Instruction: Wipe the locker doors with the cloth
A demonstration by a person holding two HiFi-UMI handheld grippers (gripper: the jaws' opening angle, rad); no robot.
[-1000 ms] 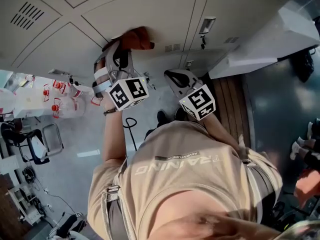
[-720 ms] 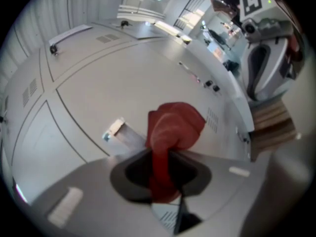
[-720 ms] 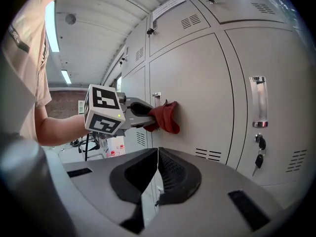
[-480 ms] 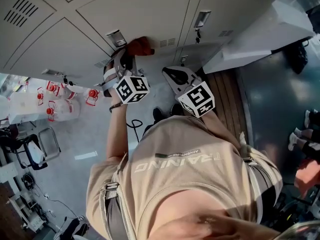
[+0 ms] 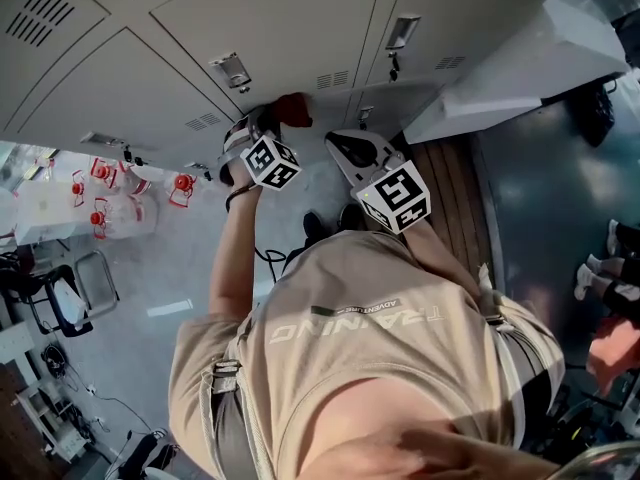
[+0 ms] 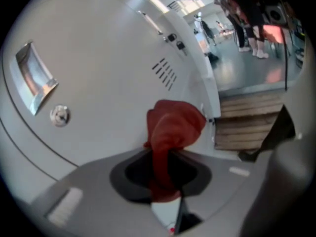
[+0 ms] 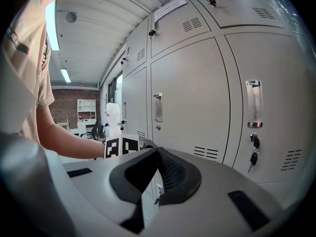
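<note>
A red cloth [image 5: 292, 109] is pressed against a grey locker door [image 5: 280, 28], just below its handle [image 5: 231, 71] and beside the vent slots [image 5: 333, 79]. My left gripper [image 5: 268, 120] is shut on the cloth. In the left gripper view the cloth [image 6: 170, 130] bunches out of the left gripper [image 6: 165, 174] and touches the door [image 6: 98, 78] right of the lock [image 6: 59, 115]. My right gripper [image 5: 345, 152] hangs near the person's chest, shut and empty. In its own view the right gripper [image 7: 159, 174] faces the locker doors [image 7: 192, 98] from a distance.
Keys [image 7: 254, 152] hang from a lock on the neighbouring door. A wooden platform [image 5: 450, 183] lies at the lockers' foot, beside a white ledge [image 5: 520, 68]. Red-capped bottles [image 5: 120, 193] and a chair [image 5: 60, 298] stand at the left. People's feet [image 5: 610, 288] show at right.
The left gripper has slid the red cloth down the door, past the handle and toward the vent slots. The right gripper has barely moved.
</note>
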